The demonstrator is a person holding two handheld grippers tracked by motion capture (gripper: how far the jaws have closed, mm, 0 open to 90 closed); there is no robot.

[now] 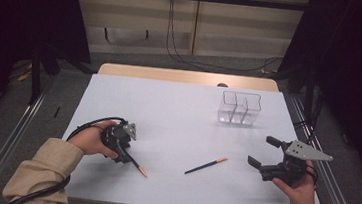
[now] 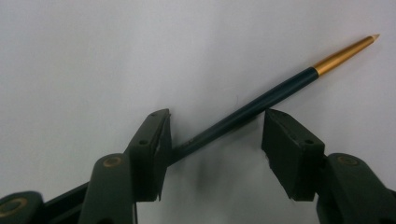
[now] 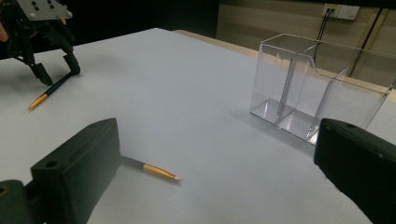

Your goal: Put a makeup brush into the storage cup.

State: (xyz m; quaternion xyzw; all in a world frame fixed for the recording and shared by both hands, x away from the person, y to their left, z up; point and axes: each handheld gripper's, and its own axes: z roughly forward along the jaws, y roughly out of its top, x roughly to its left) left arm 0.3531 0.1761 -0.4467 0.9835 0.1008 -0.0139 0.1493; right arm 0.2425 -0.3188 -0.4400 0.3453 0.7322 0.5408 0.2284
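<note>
Jaws of left gripper [image 2: 215,135] half-open, straddling pen [image 2: 261,100], w/o clamping.

On the table [image 1: 178,112], the clear divided organizer [image 1: 239,108] stands far right, one pencil [image 1: 206,165] lies nearer the person between the two grippers, and another pencil [image 1: 135,165] lies to its left, between the left gripper's [image 1: 125,153] jaws.

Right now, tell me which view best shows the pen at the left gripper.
The left gripper view: the pen lies large between open jaws. The high view shows it small beside the left gripper; the right gripper view shows it distant.
</note>
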